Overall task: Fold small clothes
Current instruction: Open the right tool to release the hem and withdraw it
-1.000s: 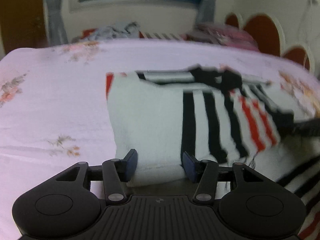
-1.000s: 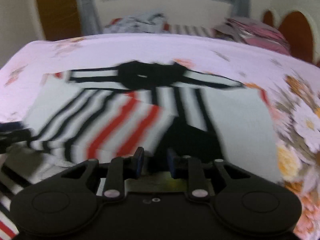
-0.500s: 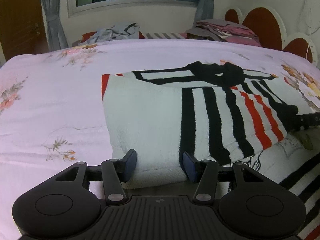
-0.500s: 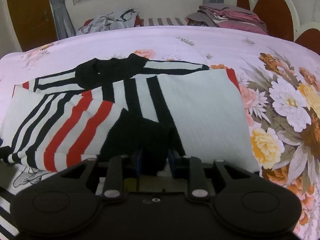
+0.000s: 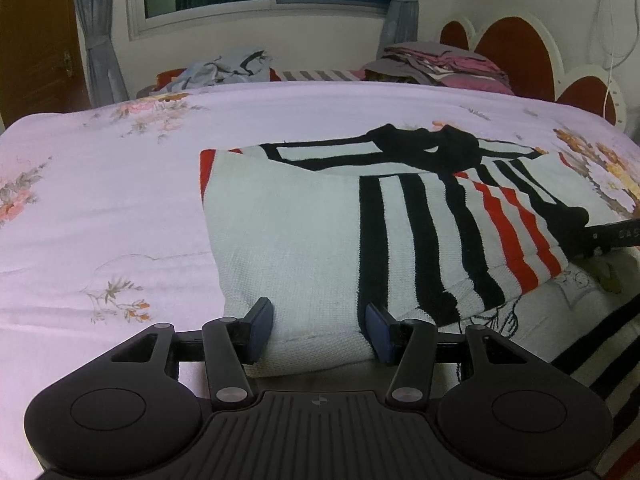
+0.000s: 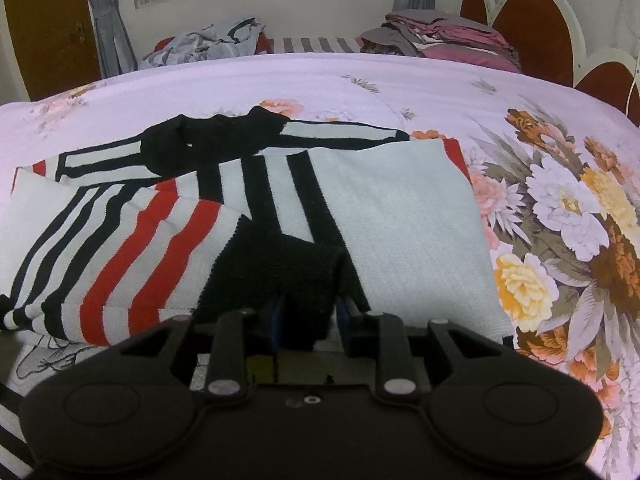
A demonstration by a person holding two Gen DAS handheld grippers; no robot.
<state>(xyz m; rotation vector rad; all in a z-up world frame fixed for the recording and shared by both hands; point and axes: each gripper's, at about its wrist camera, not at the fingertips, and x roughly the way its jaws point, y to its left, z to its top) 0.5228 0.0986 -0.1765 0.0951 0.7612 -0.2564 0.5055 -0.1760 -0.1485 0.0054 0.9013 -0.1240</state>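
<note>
Both tongs grip the striped sweater (image 5: 320, 240): left (image 5: 319, 332) its fold, right (image 6: 308, 320) its cuff.

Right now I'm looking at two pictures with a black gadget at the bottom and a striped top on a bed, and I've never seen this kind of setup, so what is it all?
A person holds a two-finger gripper in each hand, and each carries a fisheye camera looking along its fingers. One picture comes from the left gripper, the other from the right gripper.

On the floral bedsheet lies a striped sweater, white with black and red bands, partly folded with a sleeve laid across it. The left gripper's fingers sit either side of a folded white edge. The right gripper's fingers close on the black cuff of the sleeve. Another striped garment lies nearer the camera, and piles of clothes sit at the far side of the bed.
</note>
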